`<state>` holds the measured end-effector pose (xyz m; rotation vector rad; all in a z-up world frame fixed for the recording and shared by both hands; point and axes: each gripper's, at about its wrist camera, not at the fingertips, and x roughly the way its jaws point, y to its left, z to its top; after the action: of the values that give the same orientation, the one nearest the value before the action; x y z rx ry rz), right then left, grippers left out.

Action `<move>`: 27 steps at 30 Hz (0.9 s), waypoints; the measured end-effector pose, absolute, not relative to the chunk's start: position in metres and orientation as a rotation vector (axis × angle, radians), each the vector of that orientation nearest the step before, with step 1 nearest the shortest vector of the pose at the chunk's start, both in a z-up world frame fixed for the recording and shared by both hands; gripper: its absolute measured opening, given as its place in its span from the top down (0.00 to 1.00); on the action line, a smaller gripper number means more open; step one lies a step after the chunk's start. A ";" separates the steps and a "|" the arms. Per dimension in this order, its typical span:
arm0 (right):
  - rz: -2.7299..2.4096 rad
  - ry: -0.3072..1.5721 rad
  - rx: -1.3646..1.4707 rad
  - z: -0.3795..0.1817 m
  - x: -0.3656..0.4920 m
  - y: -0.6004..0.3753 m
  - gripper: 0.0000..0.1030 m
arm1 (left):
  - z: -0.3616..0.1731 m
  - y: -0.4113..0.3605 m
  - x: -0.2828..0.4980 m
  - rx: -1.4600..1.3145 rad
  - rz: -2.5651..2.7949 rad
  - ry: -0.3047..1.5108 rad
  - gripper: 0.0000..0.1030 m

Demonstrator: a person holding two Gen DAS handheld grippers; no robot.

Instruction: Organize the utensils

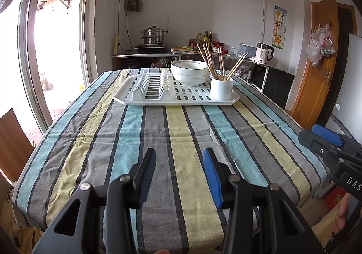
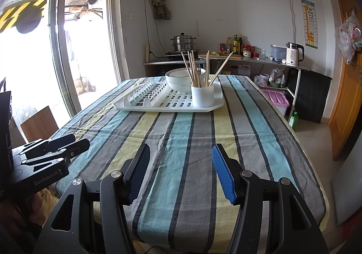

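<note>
Two grippers: the left gripper (image 1: 179,177) and the right gripper (image 2: 181,172) hang over the near edge of the table, jaws parted with nothing between them, the right somewhat wider.
Pads: ribbed blue rubber (image 2: 224,175) set in matte black hinged arms with round metal pivots.
Tablecloth (image 1: 181,136): creased woven cloth in lengthwise stripes of teal, grey, pale yellow and black.
Drying rack (image 1: 140,100): a flat white plastic tray with clipped corners, slotted floor and a row of upright plate fins on its left half, at the far end of the table.
Bowls (image 1: 189,73): two nested, glossy white with a dark rim, round, on the rack's right half.
Utensil cup (image 1: 221,88): a plain white cylinder at the rack's near right corner, just beside the bowls.
Chopsticks (image 1: 220,63): thin pale wooden sticks standing fanned in the cup.
</note>
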<state>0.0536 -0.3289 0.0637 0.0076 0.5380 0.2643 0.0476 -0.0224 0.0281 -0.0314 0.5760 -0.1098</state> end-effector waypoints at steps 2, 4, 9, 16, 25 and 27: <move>0.264 0.538 0.007 0.064 0.054 -0.329 0.44 | 0.028 -0.023 0.047 -0.031 -0.111 0.574 0.56; 0.265 0.539 0.007 0.064 0.054 -0.329 0.44 | 0.028 -0.023 0.046 -0.031 -0.111 0.574 0.56; 0.264 0.538 0.007 0.064 0.054 -0.329 0.44 | 0.029 -0.024 0.046 -0.029 -0.114 0.571 0.56; 0.265 0.538 0.008 0.064 0.054 -0.329 0.44 | 0.029 -0.025 0.045 -0.027 -0.112 0.570 0.55; 0.265 0.538 0.007 0.064 0.053 -0.329 0.44 | 0.032 -0.026 0.043 -0.028 -0.108 0.553 0.54; 0.265 0.538 0.007 0.064 0.053 -0.329 0.44 | 0.032 -0.026 0.042 -0.025 -0.106 0.552 0.54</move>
<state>0.0533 -0.3288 0.0639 0.0074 0.5380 0.2646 0.0424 -0.0262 0.0318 -0.0253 0.5522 -0.1059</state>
